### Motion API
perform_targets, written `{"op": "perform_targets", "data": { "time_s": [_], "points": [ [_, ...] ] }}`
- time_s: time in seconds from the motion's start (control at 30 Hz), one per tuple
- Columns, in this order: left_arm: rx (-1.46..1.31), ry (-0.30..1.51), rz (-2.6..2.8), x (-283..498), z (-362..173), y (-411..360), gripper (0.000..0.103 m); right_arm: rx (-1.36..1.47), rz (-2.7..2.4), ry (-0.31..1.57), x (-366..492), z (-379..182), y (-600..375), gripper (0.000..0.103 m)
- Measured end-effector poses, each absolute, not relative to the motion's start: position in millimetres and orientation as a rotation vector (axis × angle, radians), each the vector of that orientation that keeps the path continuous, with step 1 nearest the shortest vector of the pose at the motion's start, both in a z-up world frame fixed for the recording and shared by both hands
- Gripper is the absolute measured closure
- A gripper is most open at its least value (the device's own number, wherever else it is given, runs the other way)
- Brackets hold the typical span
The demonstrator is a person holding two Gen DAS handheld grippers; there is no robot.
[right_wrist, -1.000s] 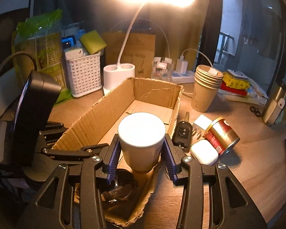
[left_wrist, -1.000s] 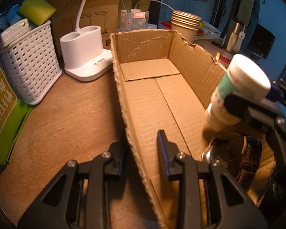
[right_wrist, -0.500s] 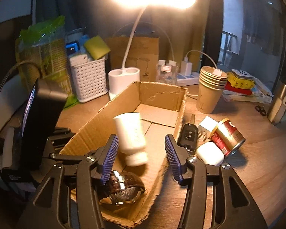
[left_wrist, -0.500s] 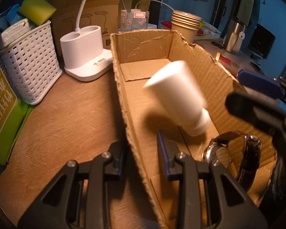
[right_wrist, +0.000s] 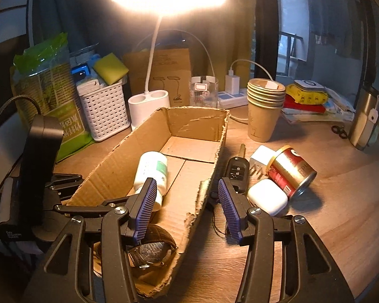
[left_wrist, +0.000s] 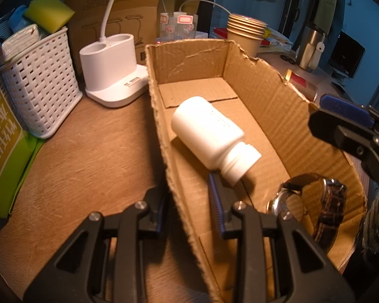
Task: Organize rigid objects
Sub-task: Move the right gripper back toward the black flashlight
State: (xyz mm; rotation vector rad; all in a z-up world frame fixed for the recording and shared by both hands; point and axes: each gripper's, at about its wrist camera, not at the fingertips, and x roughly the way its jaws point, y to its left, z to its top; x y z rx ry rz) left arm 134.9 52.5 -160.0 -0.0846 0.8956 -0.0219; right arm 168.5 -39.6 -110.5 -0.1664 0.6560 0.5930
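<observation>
A long open cardboard box (left_wrist: pixel 265 101) (right_wrist: pixel 113 166) lies on the wooden desk. My left gripper (left_wrist: pixel 188 194) is shut on the box's left wall near its front end. Inside, a white pill bottle (left_wrist: pixel 209 131) (right_wrist: pixel 151 169) lies on its side, cap toward me. A wristwatch (left_wrist: pixel 308 207) (right_wrist: pixel 151 250) rests at the box's near end. My right gripper (right_wrist: pixel 187 189) hovers open over the box's right wall, with nothing between its pads; it also shows in the left wrist view as a right gripper (left_wrist: pixel 341 121) at the right edge.
Right of the box lie a car key (right_wrist: pixel 236 173), a white charger cube (right_wrist: pixel 260 156), a white earbud case (right_wrist: pixel 266 197) and a tipped red can (right_wrist: pixel 290 174). Behind stand stacked paper cups (right_wrist: pixel 265 106), a lamp base (right_wrist: pixel 147 106) and a white basket (right_wrist: pixel 102 111).
The right gripper opened and let go of the white bottle, which dropped into the box and came to rest on its side. The left gripper kept its hold on the box wall.
</observation>
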Motion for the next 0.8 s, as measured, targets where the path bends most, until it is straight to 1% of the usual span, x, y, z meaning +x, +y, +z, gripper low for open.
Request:
{"op": "perform_targets", "data": {
  "time_s": [0.37, 0.5, 0.8],
  "points": [
    [-0.085, 0.896, -0.022, 134.8, -160.0, 52.3, 0.072, -0.124, 0.525, 0.640, 173.5, -105.2, -69.1, 0.048],
    [-0.085, 0.896, -0.022, 134.9, -160.0, 52.7, 0.072, -0.101, 0.493, 0.639, 176.7, -104.7, -82.5, 0.041],
    [-0.085, 0.896, -0.022, 134.8, -159.9, 52.2, 0.071, -0.078, 0.423, 0.651, 185.8, -109.3, -104.8, 0.041]
  ]
}}
